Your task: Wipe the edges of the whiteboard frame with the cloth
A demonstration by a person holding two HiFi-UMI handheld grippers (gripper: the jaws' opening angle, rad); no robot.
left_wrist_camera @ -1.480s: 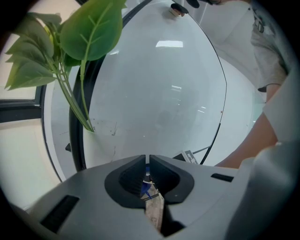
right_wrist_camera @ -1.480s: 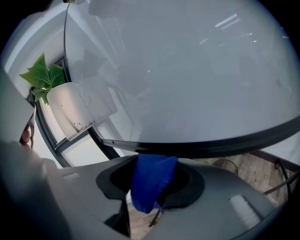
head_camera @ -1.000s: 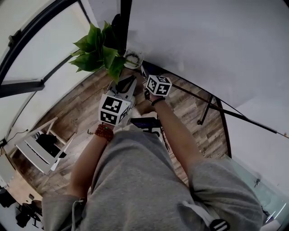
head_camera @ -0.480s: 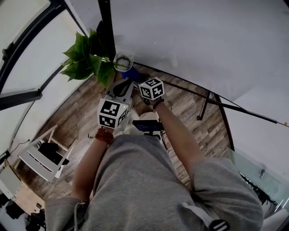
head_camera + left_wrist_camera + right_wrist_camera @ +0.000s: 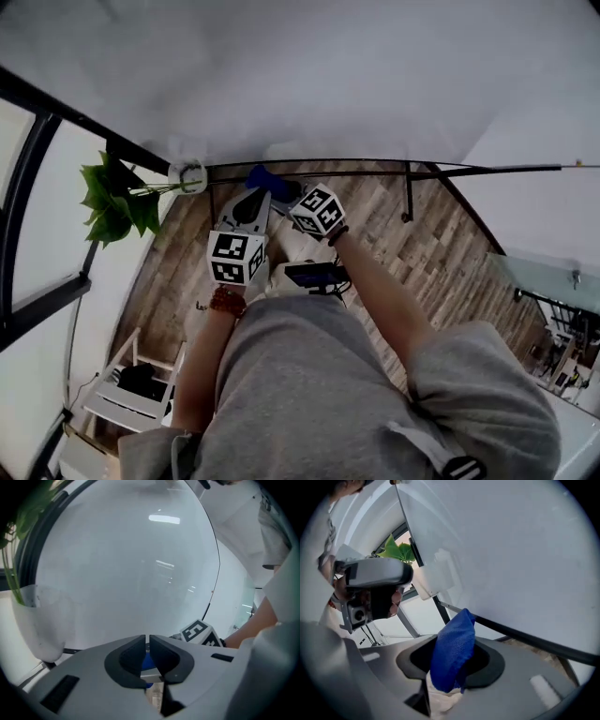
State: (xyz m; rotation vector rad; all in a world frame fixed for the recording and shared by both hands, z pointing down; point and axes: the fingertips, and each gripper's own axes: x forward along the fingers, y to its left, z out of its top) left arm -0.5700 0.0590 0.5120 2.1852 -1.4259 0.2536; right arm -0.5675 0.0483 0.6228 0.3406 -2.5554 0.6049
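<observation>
The whiteboard (image 5: 309, 75) fills the top of the head view, and its dark lower frame edge (image 5: 375, 172) runs level across it. My right gripper (image 5: 278, 185) is shut on a blue cloth (image 5: 265, 178), which sits right at that edge near its left end. In the right gripper view the cloth (image 5: 452, 651) stands up between the jaws, just in front of the dark frame bar (image 5: 525, 637). My left gripper (image 5: 251, 200) hovers beside it. In its own view the left gripper (image 5: 147, 644) has its jaws closed together on nothing, facing the whiteboard (image 5: 131, 564).
A leafy plant (image 5: 117, 202) in a white pot (image 5: 187, 176) hangs at the board's lower left corner. The stand leg (image 5: 409, 192) drops to the wooden floor (image 5: 441, 253). A white rack (image 5: 127, 394) is at lower left, and a glass table (image 5: 553, 291) at right.
The head view has swung, so the board's lower edge now lies level and the plant sits further left. Both grippers shifted with it, and the cloth now shows at the frame edge.
</observation>
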